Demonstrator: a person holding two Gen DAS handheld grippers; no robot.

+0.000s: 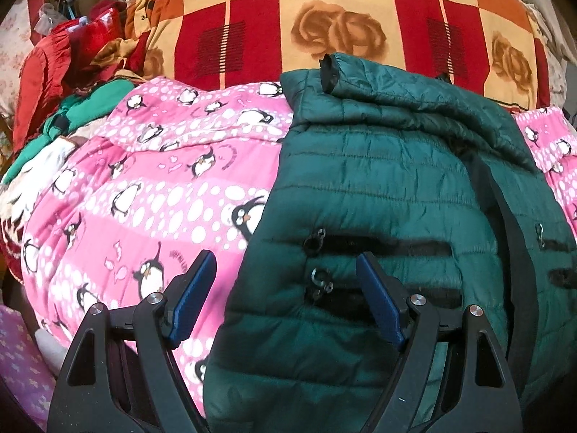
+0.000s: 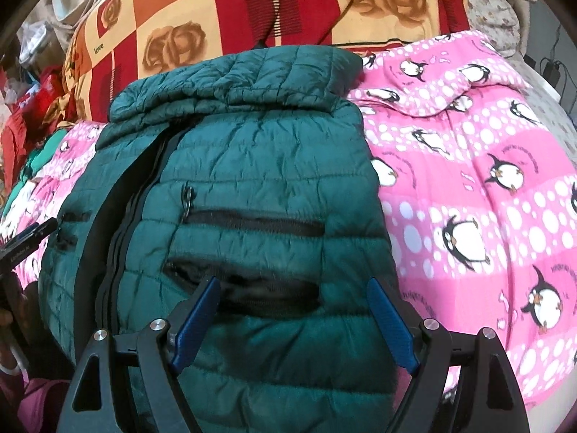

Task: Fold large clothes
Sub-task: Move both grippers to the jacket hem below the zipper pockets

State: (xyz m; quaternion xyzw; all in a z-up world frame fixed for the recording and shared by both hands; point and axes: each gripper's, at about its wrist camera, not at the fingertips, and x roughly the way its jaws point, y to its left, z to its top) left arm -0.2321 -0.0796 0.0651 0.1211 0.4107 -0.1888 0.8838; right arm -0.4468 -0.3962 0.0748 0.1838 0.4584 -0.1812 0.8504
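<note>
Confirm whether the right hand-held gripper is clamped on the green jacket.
No: the right hand-held gripper stands open above the green jacket, gripping nothing.

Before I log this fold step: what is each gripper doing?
Left gripper: open, holding nothing, above the green jacket.
Right gripper: open, holding nothing, over the same jacket.

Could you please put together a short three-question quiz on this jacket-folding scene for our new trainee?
1. True or false: the green jacket lies on the pink penguin blanket.
2. What is the state of the left claw and the right claw? A) both open and holding nothing B) both shut on the jacket C) one open, one shut
3. What word is printed on the checked rose blanket behind the jacket?

Key:
1. True
2. A
3. love
</note>
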